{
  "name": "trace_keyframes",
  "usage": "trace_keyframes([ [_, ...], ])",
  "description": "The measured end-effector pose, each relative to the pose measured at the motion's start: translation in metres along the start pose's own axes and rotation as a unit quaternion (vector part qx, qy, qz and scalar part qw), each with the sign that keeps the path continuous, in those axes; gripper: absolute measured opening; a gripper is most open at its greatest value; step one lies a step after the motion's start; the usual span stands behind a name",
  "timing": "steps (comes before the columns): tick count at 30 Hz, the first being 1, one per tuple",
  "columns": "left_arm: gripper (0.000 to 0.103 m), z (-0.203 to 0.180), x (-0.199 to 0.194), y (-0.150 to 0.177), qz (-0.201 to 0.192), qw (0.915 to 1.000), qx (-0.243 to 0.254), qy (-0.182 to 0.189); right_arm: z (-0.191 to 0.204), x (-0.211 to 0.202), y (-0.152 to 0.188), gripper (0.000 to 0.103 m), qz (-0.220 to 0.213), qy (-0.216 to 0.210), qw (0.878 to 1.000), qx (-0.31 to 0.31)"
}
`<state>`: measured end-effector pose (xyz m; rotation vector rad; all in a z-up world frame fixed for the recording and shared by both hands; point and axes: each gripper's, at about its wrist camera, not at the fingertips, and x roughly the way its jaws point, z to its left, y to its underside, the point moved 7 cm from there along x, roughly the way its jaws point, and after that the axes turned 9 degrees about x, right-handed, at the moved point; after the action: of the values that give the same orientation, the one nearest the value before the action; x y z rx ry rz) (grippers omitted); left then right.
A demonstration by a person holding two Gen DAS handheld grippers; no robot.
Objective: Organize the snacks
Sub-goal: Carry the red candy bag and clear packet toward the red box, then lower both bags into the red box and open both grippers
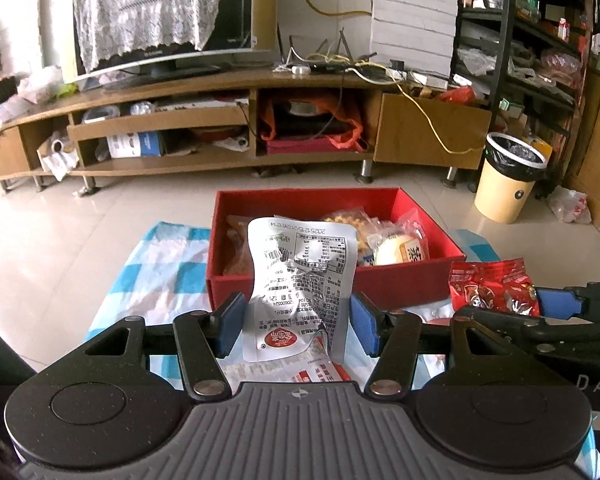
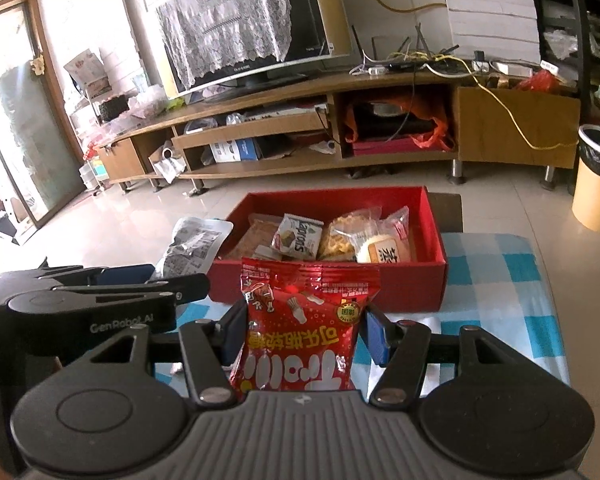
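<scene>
Left gripper (image 1: 298,322): blue pads pinch a silver foil snack pouch (image 1: 300,280) btwn them, jaws fairly narrow; pouch stands upright, printed back w/ barcode and date code facing the cam, crumpled mid-way, top edge rising well above the fingertips; just under the fingers a flat white-and-red packet (image 1: 312,372) lies on the blue-and-white checked cloth (image 1: 168,260).

Right gripper (image 2: 304,328): pads clamp a red candy bag (image 2: 306,332) w/ white lettering, upside down to the cam; jaws narrow on it, bag sticks up past the tips; in the left wrist view same bag and right gripper sit just right of the left fingers, close alongside.

Straight ahead of both finger pairs, just beyond the held packs: open red box (image 2: 432,280) on the cloth; inside, L to R: brown wrapped slab (image 2: 256,236), small white-green packet (image 2: 296,236), clear bag of yellow crisps (image 2: 344,236), round pale bun in clear wrap (image 2: 384,250); all lying loose, touching each other.

Far beyond the box: tiled floor, long wooden TV stand (image 1: 220,120) w/ a lace-draped TV (image 1: 160,12); right of it and beyond the fingers a cream bin w/ black liner (image 1: 508,180); dark shelving (image 1: 540,40) at far right.
</scene>
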<state>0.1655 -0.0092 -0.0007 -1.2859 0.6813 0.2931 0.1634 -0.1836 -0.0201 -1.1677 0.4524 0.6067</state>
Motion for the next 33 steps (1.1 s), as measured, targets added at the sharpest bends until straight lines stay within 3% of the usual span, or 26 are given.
trace_keyframes([
  [6,0.064,-0.005,-0.009,-0.018,-0.020,0.9997,0.010,-0.006,0.006,-0.012,-0.010,0.055,-0.020,-0.010,1.000,-0.005],
  [16,0.064,-0.011,0.018,-0.042,-0.027,0.9994,0.019,-0.012,-0.004,0.001,-0.043,0.055,-0.045,-0.004,0.999,-0.002],
  [33,0.064,0.007,0.117,-0.073,0.001,0.9985,0.029,-0.047,-0.039,0.115,-0.100,0.055,-0.035,0.016,0.999,0.011],
])
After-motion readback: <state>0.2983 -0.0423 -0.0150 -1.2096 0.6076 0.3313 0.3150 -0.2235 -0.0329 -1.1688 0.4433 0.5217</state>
